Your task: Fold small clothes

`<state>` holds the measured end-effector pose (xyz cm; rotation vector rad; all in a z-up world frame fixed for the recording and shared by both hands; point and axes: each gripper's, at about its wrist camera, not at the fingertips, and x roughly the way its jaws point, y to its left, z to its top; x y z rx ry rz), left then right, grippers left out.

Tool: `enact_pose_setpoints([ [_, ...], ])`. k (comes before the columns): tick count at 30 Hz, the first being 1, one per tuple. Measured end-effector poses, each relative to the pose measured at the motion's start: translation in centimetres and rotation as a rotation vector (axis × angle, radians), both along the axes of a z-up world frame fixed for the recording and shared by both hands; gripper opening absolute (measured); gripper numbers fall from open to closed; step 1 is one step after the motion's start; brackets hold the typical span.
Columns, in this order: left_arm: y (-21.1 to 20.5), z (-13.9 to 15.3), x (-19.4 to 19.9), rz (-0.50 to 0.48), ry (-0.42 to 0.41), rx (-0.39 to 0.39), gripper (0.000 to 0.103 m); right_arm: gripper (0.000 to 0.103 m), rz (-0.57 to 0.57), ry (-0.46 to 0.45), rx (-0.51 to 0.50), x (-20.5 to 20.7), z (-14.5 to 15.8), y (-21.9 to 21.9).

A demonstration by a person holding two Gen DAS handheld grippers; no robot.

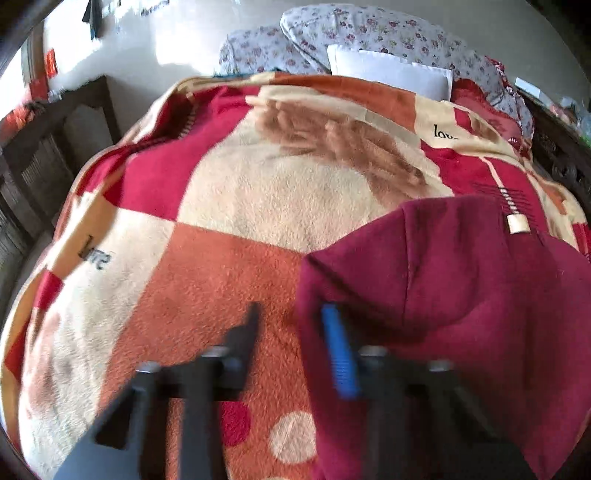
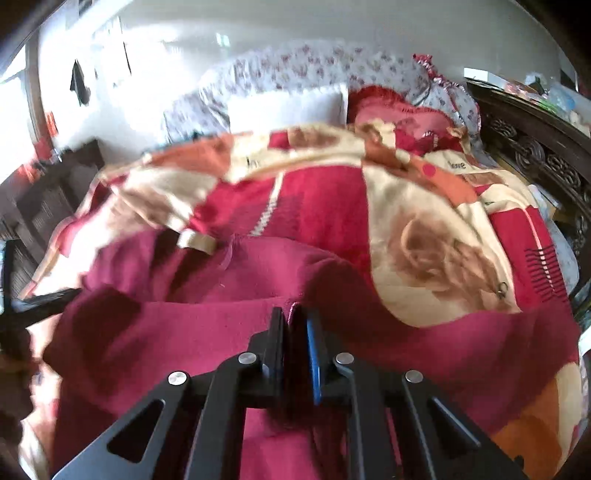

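A dark red garment [image 1: 461,295] lies on a patterned blanket [image 1: 221,229] at the right of the left wrist view. My left gripper [image 1: 291,314] is open; its blue-padded finger sits at the garment's left edge, its black finger over bare blanket. In the right wrist view the same garment [image 2: 177,325] spreads across the lower half. My right gripper [image 2: 295,314] is shut on a fold of the garment, with cloth pinched between black and blue fingers.
The blanket [image 2: 424,229] covers a bed. A white pillow [image 1: 391,70] and a floral quilt [image 1: 369,33] lie at the head. Dark carved wood [image 2: 535,155] runs along the right side, dark furniture [image 1: 48,147] on the left.
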<state>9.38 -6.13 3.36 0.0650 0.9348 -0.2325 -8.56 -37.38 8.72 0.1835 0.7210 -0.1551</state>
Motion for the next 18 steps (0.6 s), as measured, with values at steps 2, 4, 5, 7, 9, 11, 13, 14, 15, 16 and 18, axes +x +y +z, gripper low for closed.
enact_pose_setpoints([
  [2, 1.0, 0.4, 0.5, 0.033, -0.013, -0.037, 0.01, 0.012, -0.025, -0.002, -0.016, -1.3, 0.2, -0.5],
  [4, 2.3, 0.3, 0.7, 0.092, -0.041, -0.045, 0.006, 0.012, -0.053, 0.03, -0.037, -1.5, -0.7, -1.0],
  [5, 3.1, -0.1, 1.0, 0.124, -0.037, -0.053, 0.006, 0.013, -0.055, 0.047, -0.042, -1.1, -1.3, -1.1],
  [7, 3.5, -1.4, 1.7, 0.133, 0.012, -0.04, 0.004, 0.026, -0.081, 0.085, -0.053, -0.1, -2.4, -1.5],
  [9, 3.9, -1.5, 1.3, 0.135, 0.017, -0.058, 0.004, 0.056, -0.165, 0.087, -0.086, -0.2, -1.7, -1.9],
  [11, 4.3, -0.6, 0.3, 0.113, 0.008, -0.09, 0.004, 0.058, -0.166, 0.008, -0.049, -1.3, -0.1, -1.6],
  [13, 4.7, 0.4, -1.1, 0.08, 0.003, -0.1, 0.006, 0.058, -0.063, -0.036, 0.006, -1.5, 1.5, 0.5],
  [14, 4.7, 0.7, -1.6, 0.063, 0.005, -0.094, 0.008, 0.058, -0.009, -0.044, 0.025, -1.2, 2.0, 1.6],
  [15, 4.7, 0.9, -2.5, 0.037, 0.004, -0.087, 0.018, 0.058, 0.084, -0.05, 0.053, -0.6, 2.5, 3.8],
  [16, 4.7, 0.9, -3.4, 0.018, 0.001, -0.081, 0.034, 0.058, 0.137, -0.048, 0.068, -0.1, 2.7, 5.2],
  [18, 4.3, 0.8, -5.2, -0.02, -0.009, -0.075, 0.046, 0.058, 0.272, -0.034, 0.119, 2.1, 2.7, 9.0],
])
